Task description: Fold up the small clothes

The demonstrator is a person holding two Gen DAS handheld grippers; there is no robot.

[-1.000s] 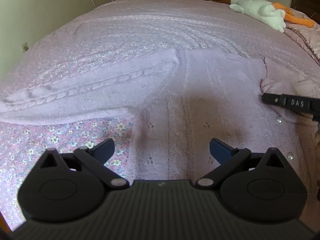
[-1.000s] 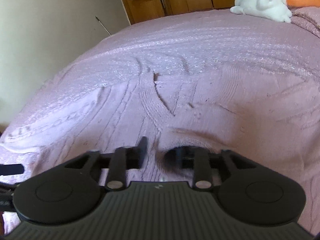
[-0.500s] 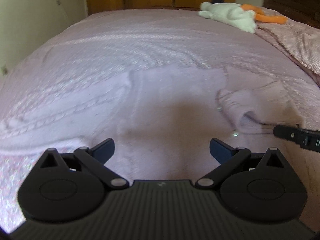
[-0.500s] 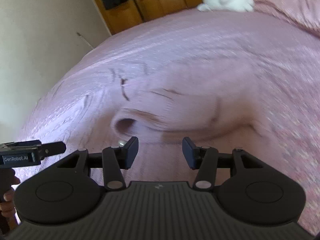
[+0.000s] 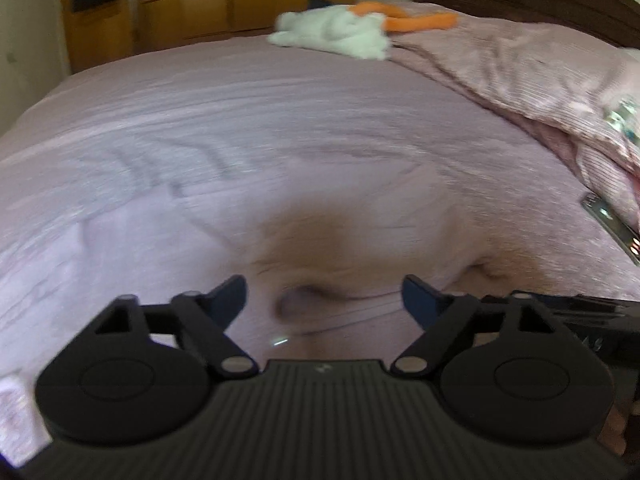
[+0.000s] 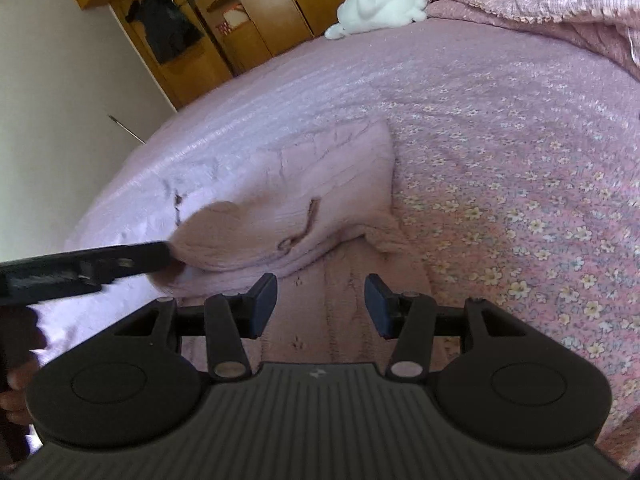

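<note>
Right wrist view shows the pink cardigan (image 6: 304,200) lying half-folded on the bed (image 6: 520,128). The right tool (image 6: 320,304) is spread and empty; the left tool (image 5: 324,300), its jaws just narrowing, grips nothing. Loose knit could slump and undo the fold. A plush toy (image 6: 380,6) lies well away, blocking nothing.

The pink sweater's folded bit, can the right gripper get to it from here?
Probably yes. The right gripper is open and empty just short of the pink sweater, with nothing between; the left gripper is off to one side.
</note>
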